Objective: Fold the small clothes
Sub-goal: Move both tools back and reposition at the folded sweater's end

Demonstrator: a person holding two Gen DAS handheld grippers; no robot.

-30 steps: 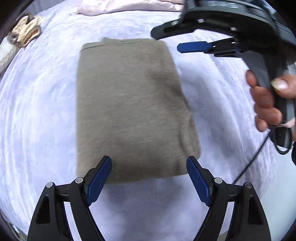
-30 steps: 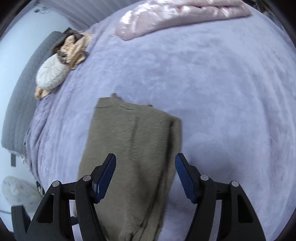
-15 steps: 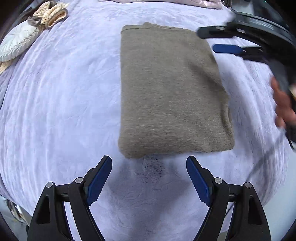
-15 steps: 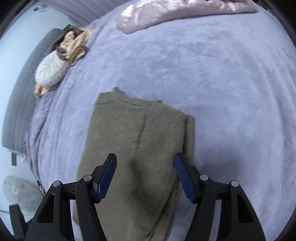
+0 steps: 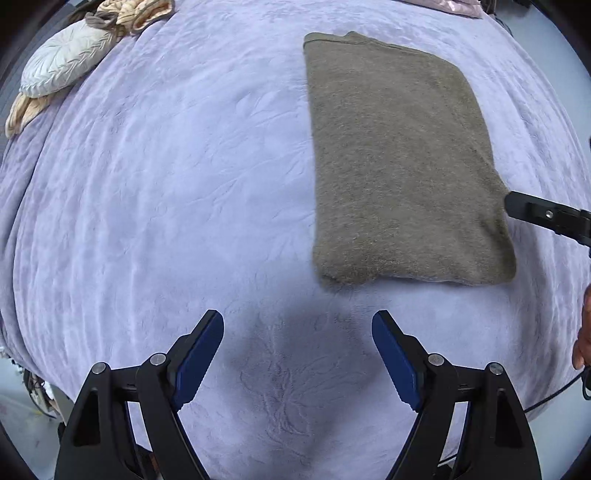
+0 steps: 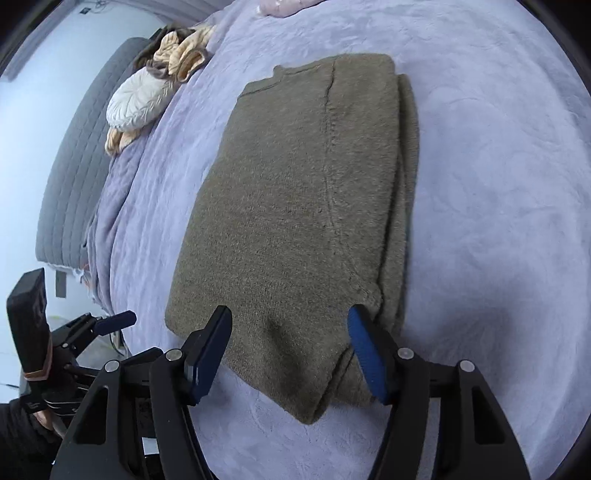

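Folded olive-brown knit sweater lies flat on the lavender plush bedspread, in the upper right of the left wrist frame; neckline at the top edge, folded hem toward the camera. Left gripper hangs over bare bedspread at lower centre, blue pads wide apart, nothing between them, well short of the sweater's near edge. Its shadow falls on the bedspread between the fingers. A black finger tip of the right gripper pokes in at the right edge of that frame, at the sweater's right side.

Right wrist view: sweater fills the middle of the frame, layers stacked along its right side, a seam running down the top layer. Right gripper sits at the sweater's near end at lower centre, pads spread apart; the garment's near corner lies between the fingers, right pad just beside or touching the folded edge, can't tell which. Not clamped. Left gripper shows in the lower left, off the bed edge.

Upper left in both views: white quilted pillow, with crumpled beige clothes behind it. Grey padded headboard at left in the right wrist frame. Pink fabric at the top edge.
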